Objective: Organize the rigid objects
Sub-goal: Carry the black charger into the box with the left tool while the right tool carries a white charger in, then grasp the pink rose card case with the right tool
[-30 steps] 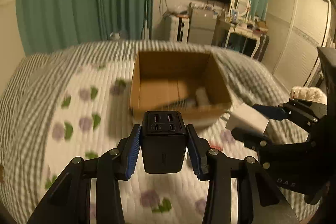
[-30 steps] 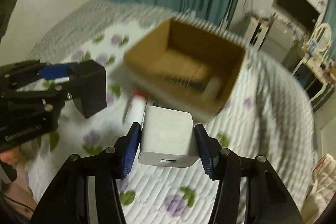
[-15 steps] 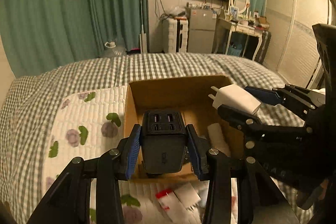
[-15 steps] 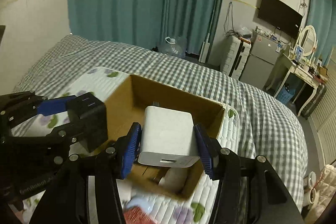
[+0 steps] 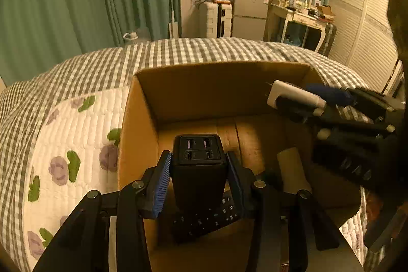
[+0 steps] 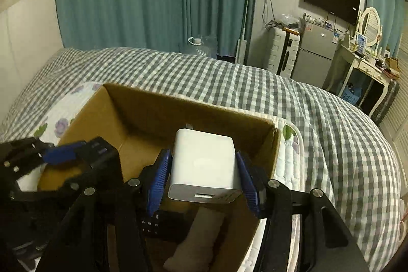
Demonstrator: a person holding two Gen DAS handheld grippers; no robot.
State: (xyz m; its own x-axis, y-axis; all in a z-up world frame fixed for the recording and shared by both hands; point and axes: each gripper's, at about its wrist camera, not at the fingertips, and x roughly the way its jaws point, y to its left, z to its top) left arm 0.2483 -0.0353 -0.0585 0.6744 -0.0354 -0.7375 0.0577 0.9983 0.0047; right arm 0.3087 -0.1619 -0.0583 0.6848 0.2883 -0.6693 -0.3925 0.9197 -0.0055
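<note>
Left gripper (image 5: 199, 167) clamping one black charger (image 5: 199, 165), right gripper (image 6: 202, 175) one white charger (image 6: 204, 165), above one cardboard box (image 5: 137, 134).

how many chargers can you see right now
2. A black multi-port charger held in the left gripper over the cardboard box, and a white charger held in the right gripper over it. More could lie hidden in the box.

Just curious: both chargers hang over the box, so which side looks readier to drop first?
Probably the left hand-held gripper: its black charger sits low inside the cardboard box, while the white charger looks higher, near the rim.
</note>
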